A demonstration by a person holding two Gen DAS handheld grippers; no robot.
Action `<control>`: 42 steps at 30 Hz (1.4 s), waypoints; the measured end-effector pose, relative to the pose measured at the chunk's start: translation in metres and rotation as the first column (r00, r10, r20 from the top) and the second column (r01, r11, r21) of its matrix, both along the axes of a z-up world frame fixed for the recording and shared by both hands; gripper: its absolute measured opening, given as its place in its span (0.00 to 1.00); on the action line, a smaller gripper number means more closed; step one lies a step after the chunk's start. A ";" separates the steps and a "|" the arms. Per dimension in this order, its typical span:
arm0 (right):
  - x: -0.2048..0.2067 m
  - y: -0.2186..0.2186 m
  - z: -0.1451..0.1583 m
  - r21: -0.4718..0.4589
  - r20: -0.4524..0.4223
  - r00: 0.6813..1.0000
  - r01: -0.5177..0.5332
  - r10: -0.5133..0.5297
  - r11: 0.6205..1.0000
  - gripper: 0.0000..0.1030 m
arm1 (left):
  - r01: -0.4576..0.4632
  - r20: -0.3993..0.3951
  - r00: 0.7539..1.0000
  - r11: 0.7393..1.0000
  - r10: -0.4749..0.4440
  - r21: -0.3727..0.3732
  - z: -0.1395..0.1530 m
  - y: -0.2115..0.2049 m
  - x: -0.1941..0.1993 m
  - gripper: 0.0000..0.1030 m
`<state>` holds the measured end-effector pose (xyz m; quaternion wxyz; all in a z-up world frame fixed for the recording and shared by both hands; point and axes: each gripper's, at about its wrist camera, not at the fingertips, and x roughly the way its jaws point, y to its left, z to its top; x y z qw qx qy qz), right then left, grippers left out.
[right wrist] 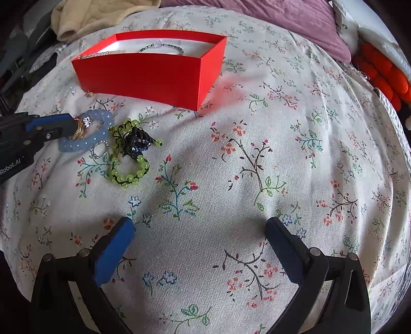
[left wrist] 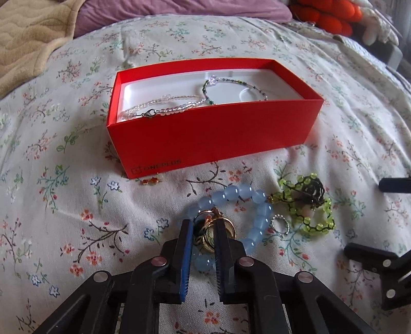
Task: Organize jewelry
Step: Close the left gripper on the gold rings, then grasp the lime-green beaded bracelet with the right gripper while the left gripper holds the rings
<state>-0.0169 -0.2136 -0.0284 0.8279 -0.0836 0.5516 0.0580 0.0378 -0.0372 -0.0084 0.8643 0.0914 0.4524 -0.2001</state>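
- The left tool (left wrist: pixel 203 231) is clamped narrow on a cluster of gold-coloured metal rings (left wrist: pixel 209 235); its blue pads press them from both sides.
- Under and around those rings lies a bracelet of large translucent pale-blue round beads (left wrist: pixel 253 205), resting on the bed.
- The right wrist view shows this grip side-on: the left tool (right wrist: pixel 74 127) reaches in from the left edge, and a small sparkly silver piece (right wrist: pixel 86 121) sits on top of the gold rings, which the left view does not make clear.
- The right tool (right wrist: pixel 199 231) stands wide apart over bare fabric with nothing between its fingers; the left view shows only its black ends at the right edge.
- Just beside the blue bracelet is a thin silver ring (left wrist: pixel 280 225), then a tangle of lime-green beaded bracelets on black cord (left wrist: pixel 308 205).
- A tiny red-and-gold trinket (left wrist: pixel 151 181) lies just in front of the box; it is clear only in the left view.
- Farther off sits an open red cardboard box with a white tray insert (left wrist: pixel 213 133), marked "ONEPLUS" on its front. Inside lie a clear-bead strand with a metal clasp (left wrist: pixel 164 108) and a thin green-and-silver beaded bracelet (left wrist: pixel 231 87).
- Everything rests on a cream bed sheet printed with small flowers (right wrist: pixel 257 154).
- At the far edge are a beige quilted blanket (left wrist: pixel 25 30), a mauve pillow (left wrist: pixel 179 10) and an orange knitted item (right wrist: pixel 382 74).
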 end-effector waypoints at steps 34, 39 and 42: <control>0.042 0.032 0.010 0.145 -0.041 0.999 -0.028 0.034 0.989 0.26 | -0.086 -0.046 0.995 0.996 0.085 -0.035 0.018 0.044 -0.014 0.06; 0.041 0.041 0.008 0.142 -0.053 0.996 -0.066 0.074 0.988 0.05 | -0.100 -0.059 0.993 0.994 0.098 -0.032 0.016 0.049 -0.013 0.06; 0.040 0.039 0.011 0.153 -0.054 0.996 -0.058 0.067 0.987 0.05 | -0.106 -0.062 0.993 0.994 0.103 -0.032 0.017 0.051 -0.014 0.06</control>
